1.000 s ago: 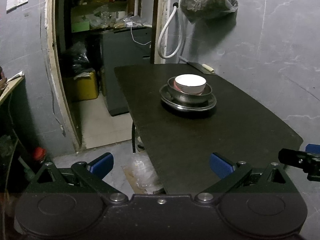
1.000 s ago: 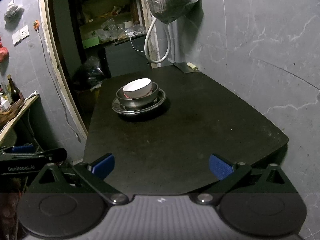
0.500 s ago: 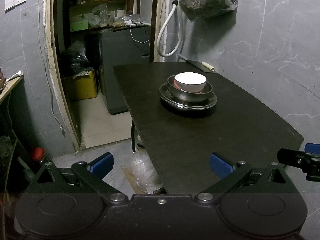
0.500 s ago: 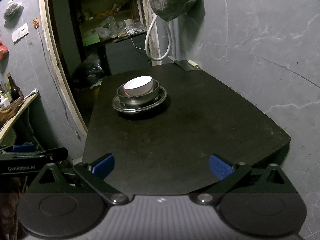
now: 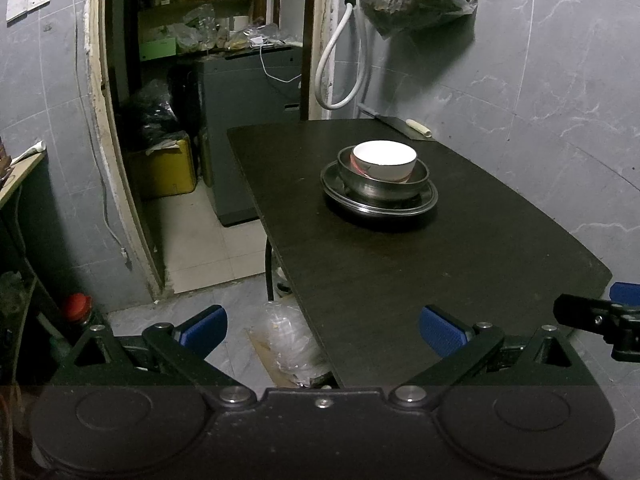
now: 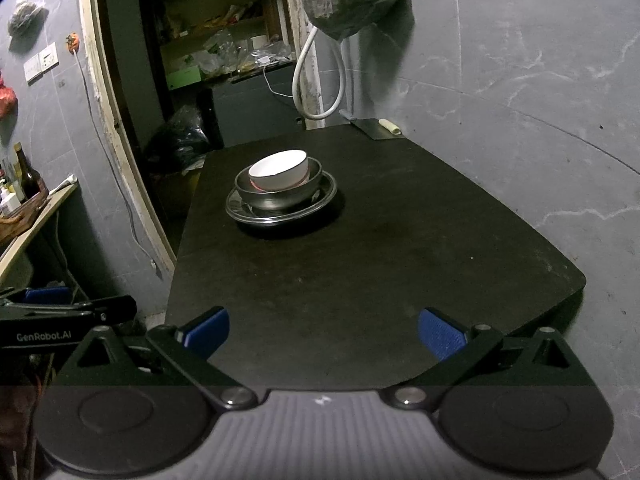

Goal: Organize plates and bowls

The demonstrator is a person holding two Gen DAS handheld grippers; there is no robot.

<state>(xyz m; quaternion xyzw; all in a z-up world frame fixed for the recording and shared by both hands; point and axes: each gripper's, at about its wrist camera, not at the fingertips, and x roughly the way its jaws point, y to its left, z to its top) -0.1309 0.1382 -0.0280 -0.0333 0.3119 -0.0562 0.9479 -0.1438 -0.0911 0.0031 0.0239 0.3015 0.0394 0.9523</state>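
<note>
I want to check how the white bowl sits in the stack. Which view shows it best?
The right wrist view: the white bowl shows leaning inside the metal bowl on the metal plate. The left wrist view shows the same white bowl more from above, mostly its rim and inside.

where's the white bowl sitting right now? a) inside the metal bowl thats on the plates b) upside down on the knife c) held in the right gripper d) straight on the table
a: the white bowl sits tilted inside the metal bowl, which rests on the stacked metal plates on the dark table; both grippers hang open and empty at the near edge.
</note>
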